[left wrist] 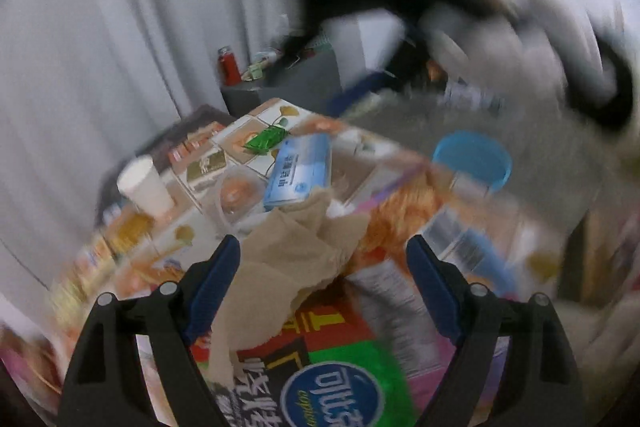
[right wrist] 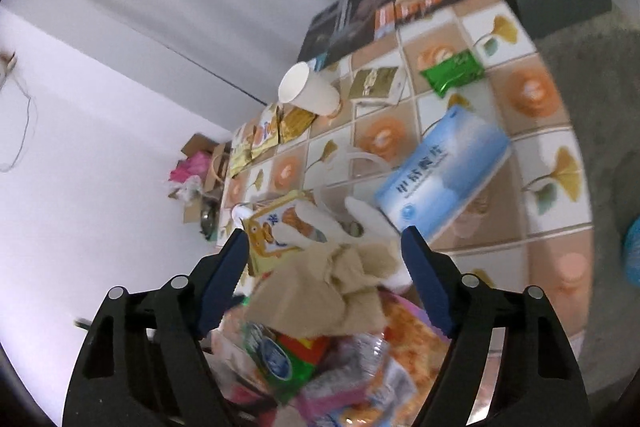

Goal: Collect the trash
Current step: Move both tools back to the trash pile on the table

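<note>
My left gripper [left wrist: 322, 251] is open above a crumpled brown paper napkin [left wrist: 288, 259] that lies on a pile of snack wrappers [left wrist: 340, 379]. My right gripper [right wrist: 324, 247] is open over the same brown napkin [right wrist: 320, 291] and the wrapper pile [right wrist: 320, 367]. On the tiled table [right wrist: 560, 207] lie a blue and white box [right wrist: 444, 171], a green wrapper [right wrist: 452, 71], a white paper cup [right wrist: 308, 91] on its side, gold packets [right wrist: 372, 83] and a yellow snack packet [right wrist: 272, 231]. Both views are blurred.
A blue round bin [left wrist: 472, 159] stands on the grey floor past the table. A grey cabinet [left wrist: 296, 83] with a red can [left wrist: 229, 67] stands by the white curtain. A blurred dark arm [left wrist: 460, 7] crosses the top right. Cardboard and pink trash [right wrist: 196, 175] lie on the floor.
</note>
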The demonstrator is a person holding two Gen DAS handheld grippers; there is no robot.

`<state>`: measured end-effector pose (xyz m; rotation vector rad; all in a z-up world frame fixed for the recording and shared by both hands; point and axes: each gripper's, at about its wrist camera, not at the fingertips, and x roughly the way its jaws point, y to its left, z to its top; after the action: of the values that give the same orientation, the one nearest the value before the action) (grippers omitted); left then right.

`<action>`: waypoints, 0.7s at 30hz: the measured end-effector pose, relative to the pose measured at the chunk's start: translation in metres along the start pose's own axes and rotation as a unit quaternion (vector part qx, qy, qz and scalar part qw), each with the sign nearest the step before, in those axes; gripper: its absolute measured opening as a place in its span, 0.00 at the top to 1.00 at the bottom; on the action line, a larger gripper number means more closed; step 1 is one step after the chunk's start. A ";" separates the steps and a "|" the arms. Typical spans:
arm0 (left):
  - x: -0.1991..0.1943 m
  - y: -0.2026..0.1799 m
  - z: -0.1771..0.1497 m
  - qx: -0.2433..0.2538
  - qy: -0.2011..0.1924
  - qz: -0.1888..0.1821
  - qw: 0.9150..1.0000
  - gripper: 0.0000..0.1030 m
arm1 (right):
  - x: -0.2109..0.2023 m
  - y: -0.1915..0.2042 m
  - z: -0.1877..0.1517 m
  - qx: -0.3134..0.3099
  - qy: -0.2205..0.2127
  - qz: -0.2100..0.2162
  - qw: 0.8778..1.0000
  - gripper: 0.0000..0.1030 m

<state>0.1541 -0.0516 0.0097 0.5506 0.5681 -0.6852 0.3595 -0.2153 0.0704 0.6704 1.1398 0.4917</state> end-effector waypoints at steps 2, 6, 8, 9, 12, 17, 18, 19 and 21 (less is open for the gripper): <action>0.013 -0.014 -0.004 0.050 0.021 0.037 0.998 0.21 | 0.009 0.001 0.006 0.017 0.018 0.011 1.000 0.28; 0.032 -0.023 -0.009 0.083 0.044 0.071 0.993 0.27 | 0.044 0.003 0.024 0.051 0.053 0.029 0.997 0.28; 0.037 -0.021 -0.009 0.080 0.049 0.083 0.992 0.32 | 0.057 0.003 0.030 0.065 0.066 0.034 0.995 0.30; 0.040 -0.020 -0.009 0.079 0.052 0.088 0.992 0.34 | 0.065 0.002 0.032 0.075 0.073 0.037 0.994 0.32; 0.042 -0.018 -0.010 0.065 0.058 0.095 0.992 0.44 | 0.085 -0.004 0.038 0.103 0.087 0.040 0.990 0.38; 0.047 -0.010 -0.010 0.049 0.058 0.101 0.992 0.65 | 0.110 -0.016 0.043 0.147 0.097 0.049 0.983 0.49; 0.047 -0.009 -0.010 0.046 0.057 0.102 0.992 0.68 | 0.115 -0.020 0.043 0.157 0.099 0.051 0.981 0.54; 0.048 -0.006 -0.011 0.043 0.056 0.102 0.992 0.73 | 0.118 -0.022 0.044 0.163 0.100 0.054 0.980 0.56; 0.046 -0.006 -0.011 0.040 0.053 0.102 0.993 0.80 | 0.123 -0.028 0.043 0.177 0.099 0.056 0.978 0.66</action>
<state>0.1760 -0.0679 -0.0286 0.7121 0.5765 -0.4875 0.4439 -0.1628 -0.0191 1.0173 1.3998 0.4617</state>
